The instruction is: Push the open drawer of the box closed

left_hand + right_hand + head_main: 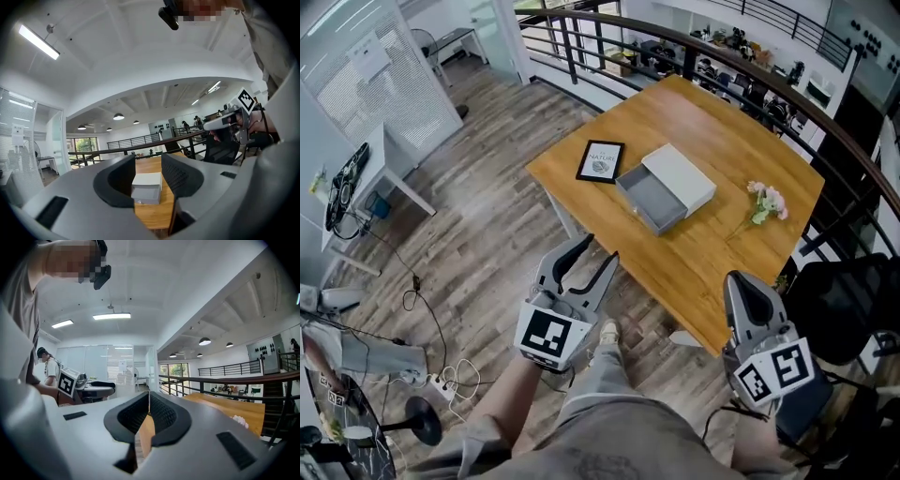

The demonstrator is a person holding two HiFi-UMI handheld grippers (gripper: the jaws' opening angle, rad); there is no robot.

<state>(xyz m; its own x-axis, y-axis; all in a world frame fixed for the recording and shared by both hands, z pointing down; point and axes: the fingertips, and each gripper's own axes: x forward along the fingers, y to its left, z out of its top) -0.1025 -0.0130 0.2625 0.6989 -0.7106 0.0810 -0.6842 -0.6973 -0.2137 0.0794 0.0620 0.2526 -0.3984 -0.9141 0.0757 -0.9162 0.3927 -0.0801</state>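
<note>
A white box (pixel 682 176) lies on the wooden table (pixel 722 127), with its grey drawer (pixel 652 199) pulled out toward the table's near left edge. My left gripper (pixel 602 248) hovers short of that edge, off the table, jaws open and empty. In the left gripper view, the box (pixel 148 180) shows between the open fingers (pixel 123 180), drawer front (pixel 146 194) facing me and still far off. My right gripper (pixel 734 279) hangs off the table's near right edge. Its jaws meet at the tips (pixel 149 395) with nothing held.
A black picture frame (pixel 601 160) lies left of the box and a pink flower sprig (pixel 766 201) to its right. A dark railing (pixel 675 39) curves behind the table. A black chair (pixel 848 305) stands at the right. Cables and a power strip (pixel 441 382) lie on the wood floor.
</note>
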